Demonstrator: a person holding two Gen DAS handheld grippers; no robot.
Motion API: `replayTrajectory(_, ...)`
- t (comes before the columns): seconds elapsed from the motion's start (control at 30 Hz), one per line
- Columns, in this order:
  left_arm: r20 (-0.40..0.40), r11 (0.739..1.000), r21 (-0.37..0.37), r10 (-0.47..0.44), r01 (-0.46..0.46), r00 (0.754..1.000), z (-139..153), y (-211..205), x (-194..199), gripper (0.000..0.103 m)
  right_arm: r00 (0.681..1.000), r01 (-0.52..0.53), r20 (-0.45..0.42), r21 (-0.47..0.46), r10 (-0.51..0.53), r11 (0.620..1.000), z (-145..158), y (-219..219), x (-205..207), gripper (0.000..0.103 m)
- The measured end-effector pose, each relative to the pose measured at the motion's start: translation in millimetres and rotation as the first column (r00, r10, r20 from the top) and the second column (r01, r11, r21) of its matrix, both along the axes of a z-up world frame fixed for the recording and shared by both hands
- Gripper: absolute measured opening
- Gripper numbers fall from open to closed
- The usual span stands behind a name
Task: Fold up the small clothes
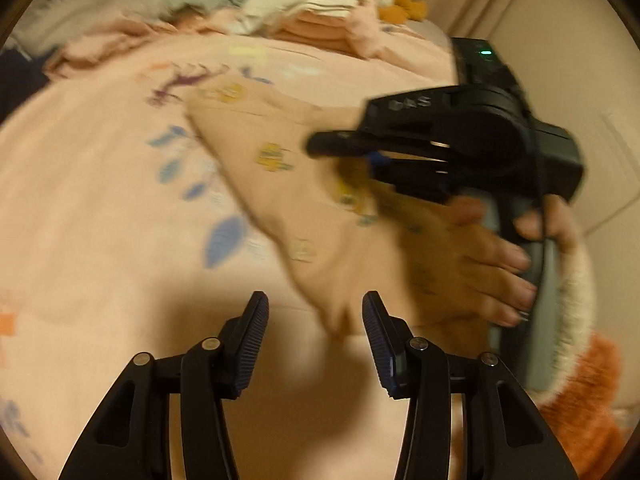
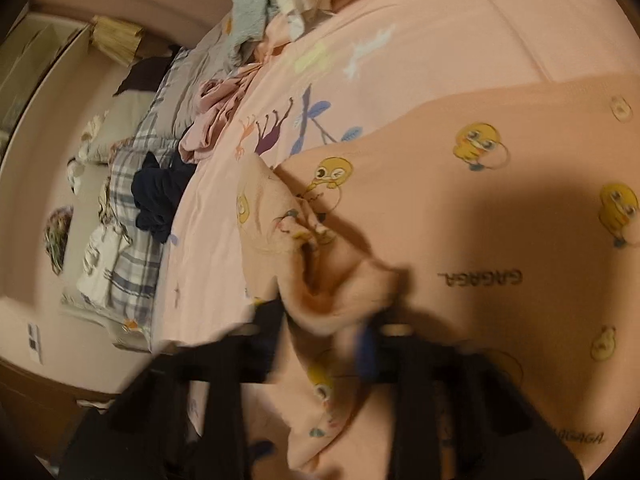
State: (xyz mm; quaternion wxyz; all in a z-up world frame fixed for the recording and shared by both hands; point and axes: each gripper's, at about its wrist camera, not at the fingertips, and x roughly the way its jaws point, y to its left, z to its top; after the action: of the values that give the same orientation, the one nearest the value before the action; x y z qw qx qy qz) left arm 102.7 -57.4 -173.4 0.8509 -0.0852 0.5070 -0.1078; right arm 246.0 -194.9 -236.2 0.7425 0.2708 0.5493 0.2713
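A small peach garment with yellow duck prints lies on the pink printed bedsheet. My left gripper is open and empty, just in front of the garment's near corner. My right gripper reaches in from the right of the left wrist view, held by a hand. In the right wrist view the garment fills the right side, and a bunched fold of it sits between my blurred right gripper's fingers.
A pile of folded and loose clothes lies at the far end of the bed. A dark garment, pink clothes and a plaid blanket lie along the bed's far side. An orange sleeve is at right.
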Motion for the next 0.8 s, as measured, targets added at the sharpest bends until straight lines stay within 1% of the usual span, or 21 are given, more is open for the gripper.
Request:
replayTrajectory(0.07,-0.008,1.000,0.009,0.009,-0.009,1.000,-2.8,3.6,1.3,0.047,0.999,0.021,0.030,-0.013,-0.021,1.000,1.8,-1.2,-0.7,0.013)
replayTrajectory(0.17,-0.039,1.000,-0.013,0.015,-0.015,0.999,-7.4,1.5,5.7,0.047,0.998,0.034,0.060,0.030,-0.036,0.999,8.9,-8.4,-3.6,0.011)
replayTrajectory(0.27,-0.057,1.000,-0.025,0.013,-0.014,0.998,-13.6,-8.8,7.2,0.047,0.991,0.061,0.121,0.045,-0.066,0.997,28.0,-22.5,-13.7,0.011)
replayTrajectory(0.33,-0.050,1.000,-0.011,0.012,-0.012,0.999,-13.1,-17.4,5.8,0.047,0.984,0.080,0.156,0.058,-0.088,0.995,39.2,-32.9,-24.0,0.011)
replayTrajectory(0.37,-0.043,1.000,-0.006,0.008,-0.008,0.999,-13.8,-20.9,5.6,0.047,0.978,0.110,0.172,0.059,-0.119,0.992,45.1,-43.1,-31.5,0.011)
replayTrajectory(0.4,-0.029,1.000,0.000,0.001,-0.001,1.000,-15.3,-28.8,6.5,0.047,0.973,0.128,0.183,0.066,-0.138,0.990,47.9,-49.2,-36.7,0.011)
replayTrajectory(0.47,-0.027,1.000,0.027,0.002,-0.002,1.000,-18.5,-41.7,6.4,0.047,0.963,0.168,0.194,0.099,-0.184,0.981,53.2,-67.9,-48.3,0.011)
replayTrajectory(0.53,-0.037,0.999,0.024,-0.033,0.034,0.999,-20.8,-53.8,4.3,0.047,0.946,0.221,0.216,0.112,-0.241,0.969,58.0,-90.8,-63.5,0.011)
replayTrajectory(0.6,-0.044,0.996,0.028,-0.089,0.090,0.995,-22.2,-68.1,-1.4,0.047,0.927,0.277,0.235,0.093,-0.292,0.956,60.7,-111.0,-78.8,0.011)
replayTrajectory(0.67,-0.022,0.987,0.063,-0.148,0.149,0.989,-22.2,-82.6,-7.9,0.047,0.906,0.343,0.226,0.103,-0.358,0.934,57.3,-135.0,-95.4,0.011)
replayTrajectory(0.7,-0.004,0.980,0.101,-0.174,0.173,0.985,-22.8,-91.0,-11.2,0.047,0.901,0.360,0.218,0.109,-0.375,0.927,55.2,-142.4,-101.0,0.011)
replayTrajectory(0.73,0.006,0.974,0.139,-0.180,0.178,0.984,-24.4,-96.8,-11.9,0.047,0.893,0.384,0.212,0.099,-0.397,0.918,51.5,-151.6,-109.2,0.011)
replayTrajectory(0.77,0.009,0.971,0.161,-0.178,0.175,0.984,-25.9,-100.7,-10.7,0.047,0.888,0.405,0.207,0.075,-0.411,0.911,48.4,-157.2,-114.7,0.011)
replayTrajectory(0.8,0.007,0.969,0.179,-0.171,0.167,0.985,-28.9,-103.8,-7.9,0.047,0.884,0.426,0.201,0.030,-0.423,0.904,44.7,-161.1,-120.5,0.011)
